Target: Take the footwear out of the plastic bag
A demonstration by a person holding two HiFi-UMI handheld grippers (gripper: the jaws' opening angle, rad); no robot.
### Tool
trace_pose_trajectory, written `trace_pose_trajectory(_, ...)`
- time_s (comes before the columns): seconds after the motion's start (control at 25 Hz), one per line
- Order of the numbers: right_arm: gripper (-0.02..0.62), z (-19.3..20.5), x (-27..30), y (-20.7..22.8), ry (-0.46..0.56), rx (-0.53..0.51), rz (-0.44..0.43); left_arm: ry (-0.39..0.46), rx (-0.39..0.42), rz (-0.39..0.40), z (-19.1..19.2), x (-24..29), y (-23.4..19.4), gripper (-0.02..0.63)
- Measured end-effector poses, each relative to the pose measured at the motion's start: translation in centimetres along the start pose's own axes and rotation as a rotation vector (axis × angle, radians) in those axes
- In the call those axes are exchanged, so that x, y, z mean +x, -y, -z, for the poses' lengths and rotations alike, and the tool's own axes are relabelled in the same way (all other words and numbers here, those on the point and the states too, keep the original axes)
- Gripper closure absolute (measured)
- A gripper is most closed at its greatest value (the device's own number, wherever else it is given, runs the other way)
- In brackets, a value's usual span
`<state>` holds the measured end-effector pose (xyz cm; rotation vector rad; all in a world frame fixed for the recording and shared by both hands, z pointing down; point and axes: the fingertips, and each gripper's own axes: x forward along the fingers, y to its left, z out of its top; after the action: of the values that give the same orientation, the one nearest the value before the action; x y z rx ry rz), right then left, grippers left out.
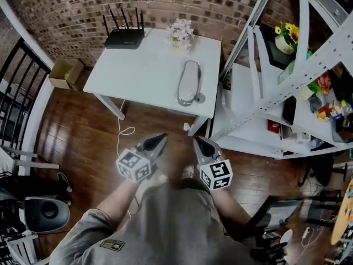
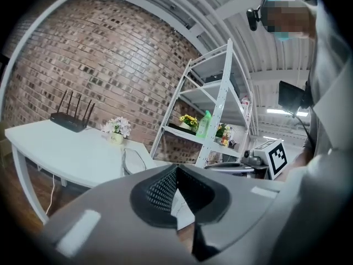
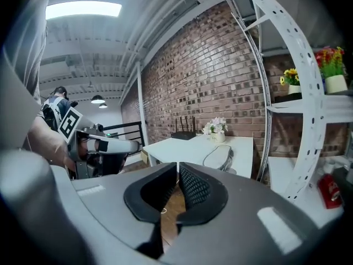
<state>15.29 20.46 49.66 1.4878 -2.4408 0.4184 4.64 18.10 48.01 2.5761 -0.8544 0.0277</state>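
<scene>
left gripper (image 1: 160, 139): jaws pressed together, empty | right gripper (image 1: 199, 141): jaws closed, empty | footwear (image 1: 188, 81): on white bench (image 1: 143, 65) near its right edge, seemingly inside plastic bag (image 1: 191, 96), well ahead of both jaws, untouched | grippers over wood floor (image 1: 83, 131)

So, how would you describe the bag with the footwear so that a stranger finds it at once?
Look at the white table by the brick wall. The bag lies near its right edge, on the side of the metal shelf. It is the only long, pale, oval thing there; the router is black with antennas, and the flowers are a small white bunch.
</scene>
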Motion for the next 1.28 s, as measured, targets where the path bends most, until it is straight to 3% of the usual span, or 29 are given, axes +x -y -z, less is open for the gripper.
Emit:
trace_pose_trajectory(0.28, 0.529, 0.3, 4.9, 4.4, -0.046, -0.058, -0.008, -0.042, -0.001, -0.020, 0.2, 4.0, -3.2, 0.604)
trace_pose_trajectory(0.76, 0.428, 4.9, 14.4, 10.3, -0.267, -0.374, -0.146, -0.116, -0.040, -0.138, 1.3, 10.5, -8.4, 0.604)
trace_pose_trajectory(0.96, 0.420, 7.1, 16.9, 11.4, -0.352, -0.428, -0.181, -0.140, -0.073, -0.190, 1.9, 10.7, -9.6, 0.604)
trace_pose_trajectory(1.08, 0.441, 8.2, 17.9, 11.9, -0.395, -0.414, -0.172, -0.163, -0.091, -0.201, 2.5, 10.4, -10.3, 0.604)
trace_pose_trajectory(1.28, 0.577, 8.1, 19.4, 11.9, -0.404, -0.373, -0.159, -0.190, -0.106, -0.180, 3.4, 10.7, -12.4, 0.604)
